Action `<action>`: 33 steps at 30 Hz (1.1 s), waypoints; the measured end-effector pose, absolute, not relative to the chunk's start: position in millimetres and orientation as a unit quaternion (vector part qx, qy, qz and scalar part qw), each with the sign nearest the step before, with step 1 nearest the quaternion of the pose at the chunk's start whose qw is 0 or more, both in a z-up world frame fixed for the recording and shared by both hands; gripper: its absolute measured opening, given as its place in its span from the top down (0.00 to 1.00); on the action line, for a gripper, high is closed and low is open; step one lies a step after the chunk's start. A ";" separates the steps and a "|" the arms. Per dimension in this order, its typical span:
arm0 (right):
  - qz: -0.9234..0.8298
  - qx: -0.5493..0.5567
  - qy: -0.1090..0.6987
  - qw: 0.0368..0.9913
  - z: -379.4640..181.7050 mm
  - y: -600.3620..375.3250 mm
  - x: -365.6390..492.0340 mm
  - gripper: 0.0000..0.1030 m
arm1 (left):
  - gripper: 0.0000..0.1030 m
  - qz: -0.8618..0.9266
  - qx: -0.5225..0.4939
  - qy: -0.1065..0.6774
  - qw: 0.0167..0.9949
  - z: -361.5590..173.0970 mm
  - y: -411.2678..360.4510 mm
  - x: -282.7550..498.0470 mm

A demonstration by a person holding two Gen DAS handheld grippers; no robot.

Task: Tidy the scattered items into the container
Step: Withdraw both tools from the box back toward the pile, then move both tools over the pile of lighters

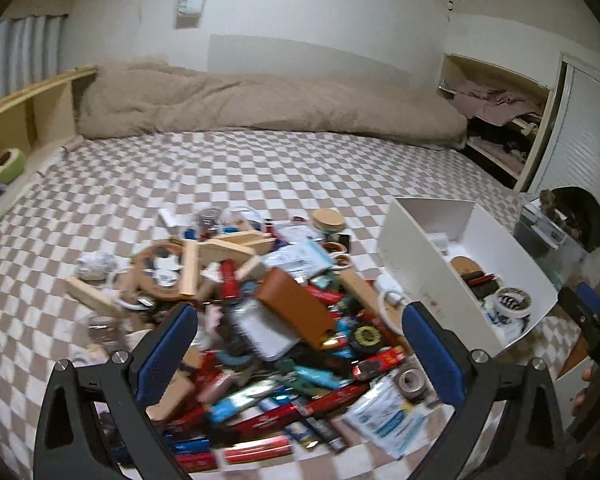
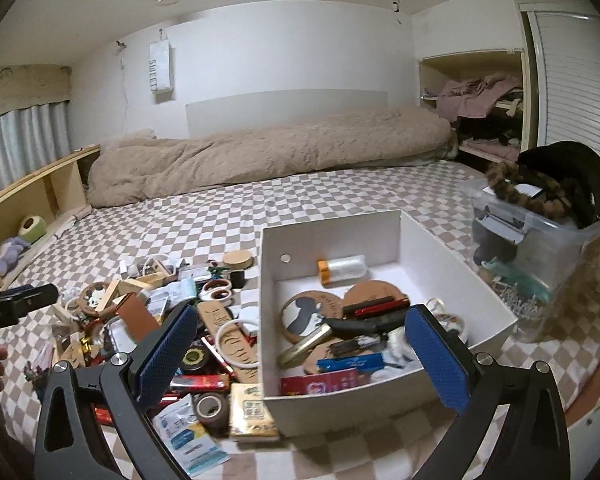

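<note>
A heap of scattered items (image 1: 260, 312) lies on the checkered bed: wooden pieces, red and blue packets, tape rolls, a brown leather case (image 1: 296, 308). My left gripper (image 1: 300, 344) is open and empty, hovering just above the heap. The white box (image 1: 404, 264) stands right of the heap and holds several items. In the right wrist view my right gripper (image 2: 300, 348) is open and empty, over the near left part of the white box (image 2: 384, 220), which holds coasters, pens, a small bottle (image 2: 342, 269). The heap (image 2: 204, 320) lies to its left.
A clear plastic bin (image 2: 540, 248) with a black hat stands right of the white box. A beige duvet (image 1: 260, 100) lies along the far wall. A wooden shelf (image 1: 24, 120) runs along the left. An open closet (image 2: 476, 100) is at far right.
</note>
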State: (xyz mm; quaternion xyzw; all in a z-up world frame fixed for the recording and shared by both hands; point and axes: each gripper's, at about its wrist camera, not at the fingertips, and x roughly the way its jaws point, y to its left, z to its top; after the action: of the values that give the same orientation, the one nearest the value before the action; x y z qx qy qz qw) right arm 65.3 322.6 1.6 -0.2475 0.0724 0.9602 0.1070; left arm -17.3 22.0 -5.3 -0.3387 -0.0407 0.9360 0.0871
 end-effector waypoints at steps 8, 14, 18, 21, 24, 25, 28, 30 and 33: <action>0.960 -0.261 0.054 0.083 -18.3 281.5 67.8 0.00 | 0.00 0.936 -0.340 -0.055 0.071 -23.6 -21.1 12.2; 0.958 -0.275 0.048 0.062 -35.3 255.1 72.1 0.00 | 0.00 0.937 -0.346 -0.039 0.034 -44.8 -33.0 33.5; 0.955 -0.290 0.043 0.042 -46.9 237.5 75.0 0.00 | 0.00 0.931 -0.363 -0.037 0.016 -67.9 -37.7 43.8; 0.952 -0.304 0.025 0.027 -59.5 222.9 76.2 0.00 | 0.00 0.923 -0.383 -0.035 0.005 -86.5 -40.5 48.0; 0.947 -0.322 0.009 0.008 -76.2 207.4 76.2 0.00 | 0.00 0.916 -0.399 -0.030 -0.010 -103.6 -41.8 52.8; 0.945 -0.326 0.007 0.005 -80.0 203.9 76.5 0.00 | 0.00 0.913 -0.406 -0.031 -0.015 -109.0 -42.4 54.8; 0.938 -0.347 -0.006 -0.011 -97.9 187.9 76.5 0.00 | 0.00 0.903 -0.426 -0.038 -0.029 -125.3 -45.3 61.4; 0.932 -0.360 -0.018 -0.020 -110.0 177.4 75.8 0.00 | 0.00 0.898 -0.438 -0.041 -0.034 -135.7 -46.4 64.6; 0.928 -0.371 -0.033 -0.026 -122.0 167.9 75.0 0.00 | 0.00 0.890 -0.451 -0.043 -0.046 -150.0 -49.4 66.3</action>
State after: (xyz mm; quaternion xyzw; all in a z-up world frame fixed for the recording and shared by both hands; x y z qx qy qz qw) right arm 75.0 167.9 -122.0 -0.3711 -0.0329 0.9276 -0.0264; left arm 66.3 -49.4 -150.0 -0.4508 -0.0429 0.8904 -0.0464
